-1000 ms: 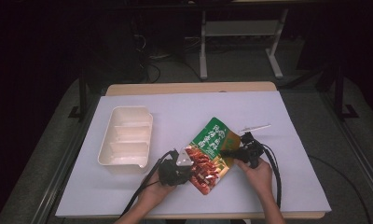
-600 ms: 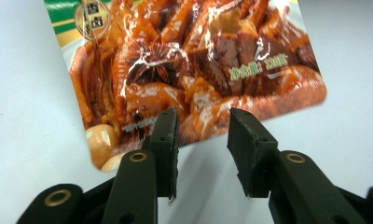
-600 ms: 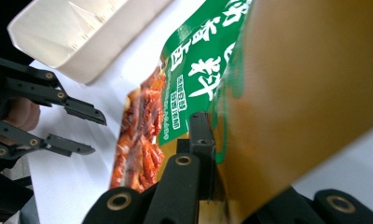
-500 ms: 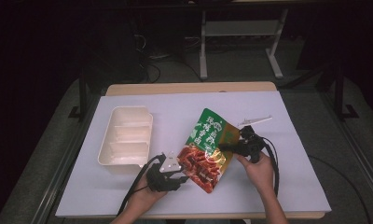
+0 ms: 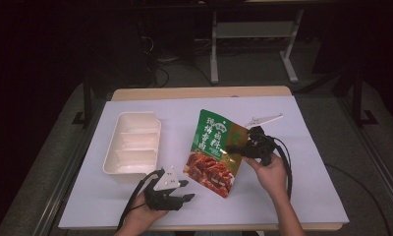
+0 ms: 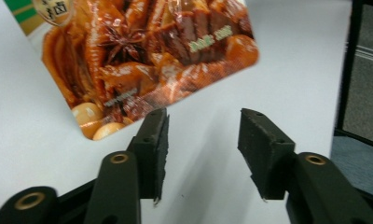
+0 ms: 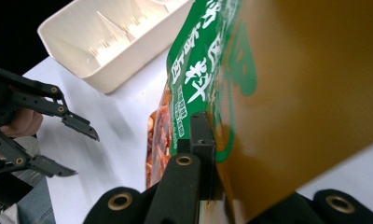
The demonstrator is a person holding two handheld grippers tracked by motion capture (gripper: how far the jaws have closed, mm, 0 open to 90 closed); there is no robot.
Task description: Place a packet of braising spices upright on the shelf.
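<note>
Packet: glossy green and red foil food pouch (image 5: 213, 153) printed with braised meat, lifted off the white surface (image 5: 302, 162), tilted, lower corner near the sheet.
Right tongs (image 5: 241, 147): clamped on the pouch's right edge, both pads pressing the foil.
Left tongs (image 5: 184, 191): jaws have just been opening, now apart with nothing between them, just below the pouch's lower edge, clear of it.
Tray: cream plastic compartment tray (image 5: 133, 145), left of the pouch, apart from it.
</note>
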